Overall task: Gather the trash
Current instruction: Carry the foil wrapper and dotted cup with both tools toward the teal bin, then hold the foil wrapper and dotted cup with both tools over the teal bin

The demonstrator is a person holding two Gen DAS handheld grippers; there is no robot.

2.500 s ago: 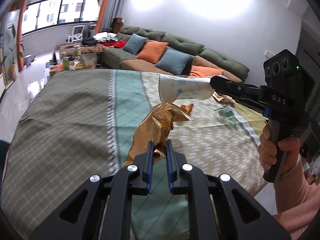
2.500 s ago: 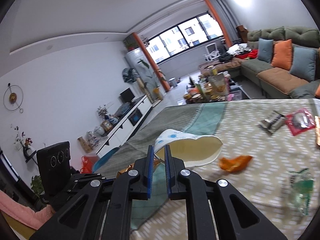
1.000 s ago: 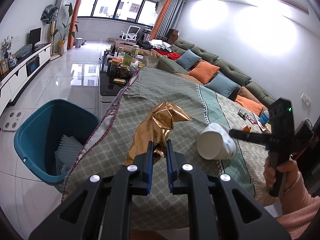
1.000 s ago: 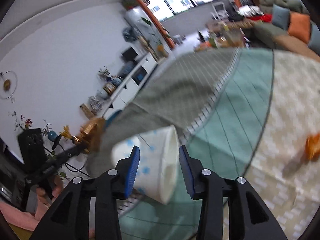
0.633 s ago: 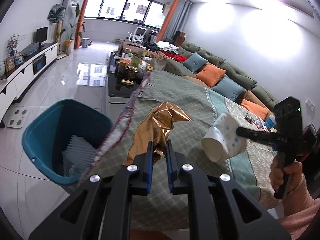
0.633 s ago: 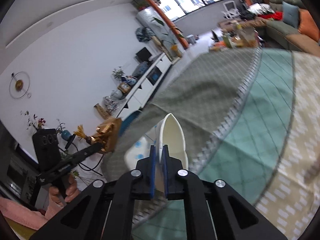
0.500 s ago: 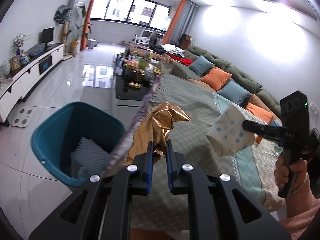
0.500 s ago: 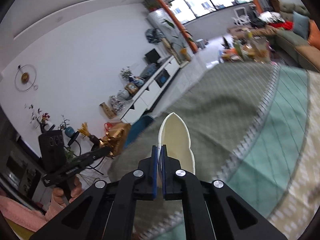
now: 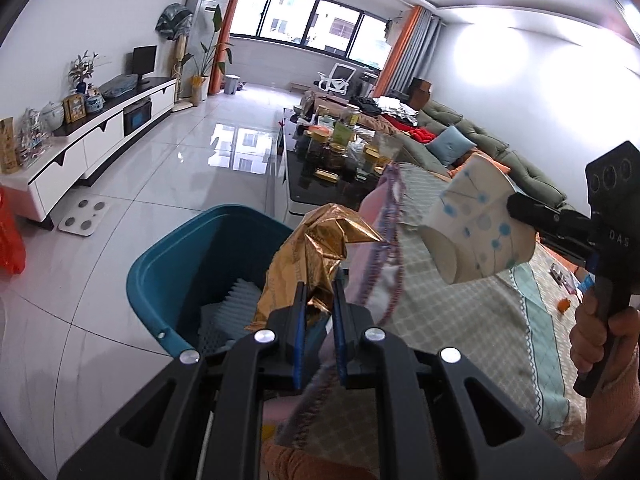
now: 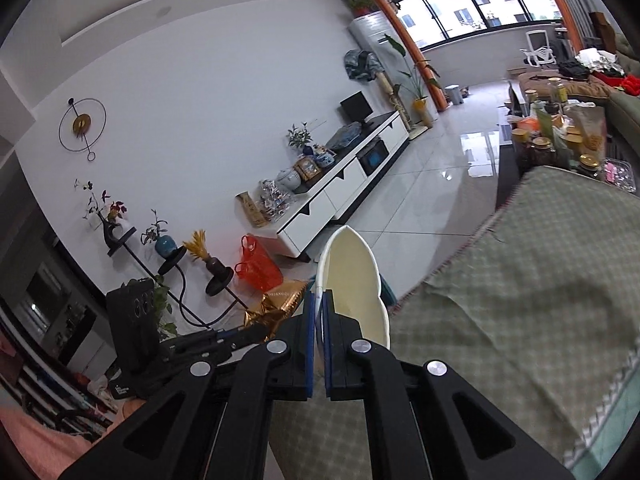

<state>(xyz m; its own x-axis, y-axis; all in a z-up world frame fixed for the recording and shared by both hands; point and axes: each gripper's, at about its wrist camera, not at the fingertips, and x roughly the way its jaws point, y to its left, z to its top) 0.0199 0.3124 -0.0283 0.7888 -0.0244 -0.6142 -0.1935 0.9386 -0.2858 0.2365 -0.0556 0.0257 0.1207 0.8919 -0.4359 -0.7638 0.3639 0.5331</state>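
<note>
Shiny white floor spreads behind both claws. Left claw [image 9: 318,304] pinches crinkly gold foil [image 9: 316,256] above the blue bin [image 9: 192,256]. Right claw [image 10: 318,308] squeezes a squashed paper cup [image 10: 352,276] flat, up past the desk [image 10: 540,320] edge.

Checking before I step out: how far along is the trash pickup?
Done: white corrugated scrap already lies in the blue bin. In hand: left claw grips gold foil wrapper near the bin; right claw pinches the paper cup. Left: an orange scrap and wrappers on the tablecloth.
</note>
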